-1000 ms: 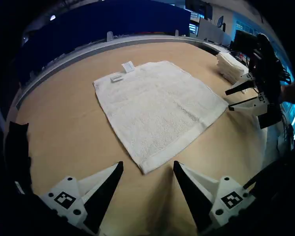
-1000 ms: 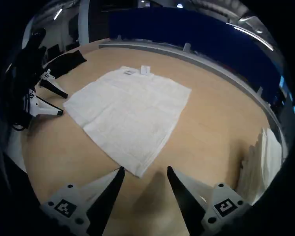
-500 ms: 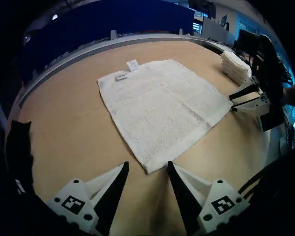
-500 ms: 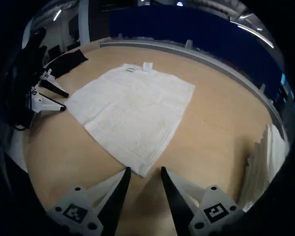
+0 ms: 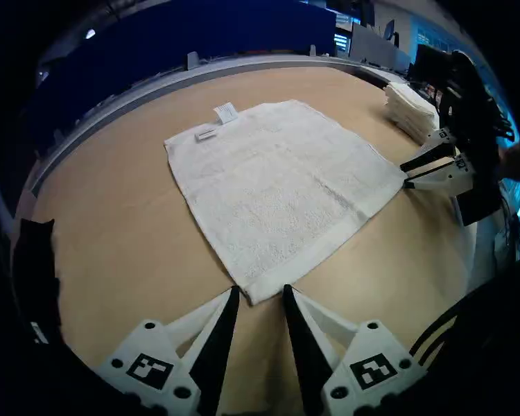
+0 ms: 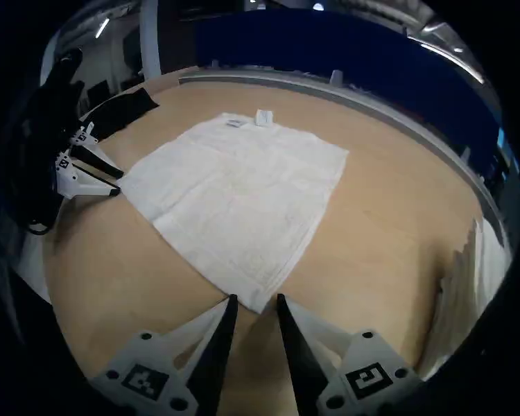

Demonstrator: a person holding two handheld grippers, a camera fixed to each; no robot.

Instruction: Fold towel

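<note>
A white towel [image 5: 281,180] lies spread flat on the wooden table [image 5: 121,229], two small tags [image 5: 225,112] at its far edge. In the left gripper view, my left gripper [image 5: 260,290] is low over the table. Its fingers are narrowed but still apart, and the towel's near corner sits right at the tips. My right gripper [image 5: 405,177] shows farther off at the towel's right corner. In the right gripper view, the right gripper [image 6: 256,298] flanks another corner of the towel [image 6: 239,187] in the same way, a gap between its fingers. The left gripper [image 6: 114,182] is at the towel's left corner.
A stack of folded white towels [image 5: 412,111] stands at the table's far right, seen close by as the stack [image 6: 468,284] in the right gripper view. A black object [image 5: 31,277] lies at the left edge. A blue partition [image 5: 191,28] runs behind the curved table edge.
Both grippers have narrowed their fingers step by step and moved in closer to their towel corners. The towel itself has not moved.
</note>
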